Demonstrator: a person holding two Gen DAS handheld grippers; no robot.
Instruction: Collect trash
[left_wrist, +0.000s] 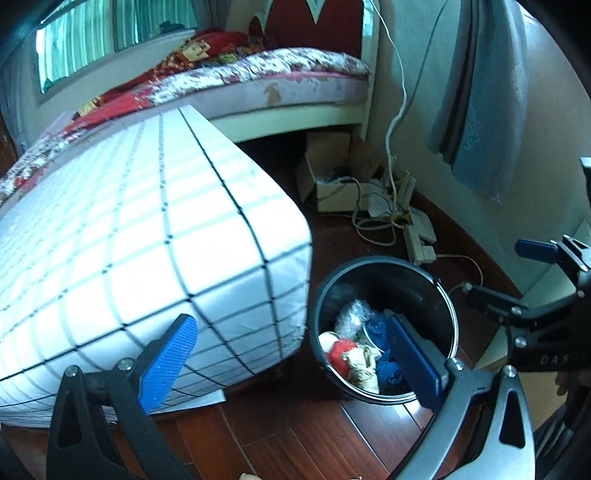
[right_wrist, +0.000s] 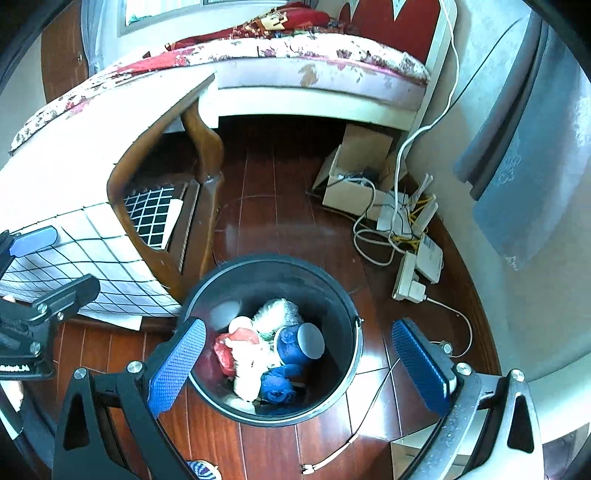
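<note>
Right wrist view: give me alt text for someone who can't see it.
The open, empty right gripper hovers above a black trash bin on the wooden floor, holding crumpled red, white and blue trash. A grid-patterned table, bed and tangled cables surround it.

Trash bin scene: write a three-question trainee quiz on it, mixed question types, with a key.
1. True or false: the right claw is clamped on a piece of trash.
2. Multiple choice: the black trash bin stands on A) the bed, B) the wooden floor, C) the checked table.
3. Fill in: the left claw is open and holds ____.

Key
1. False: its blue pads stand wide apart above the bin, with nothing between them.
2. B; it sits beside the table with the checked cloth.
3. Nothing. Blue and red trash already lies in the bin.
</note>
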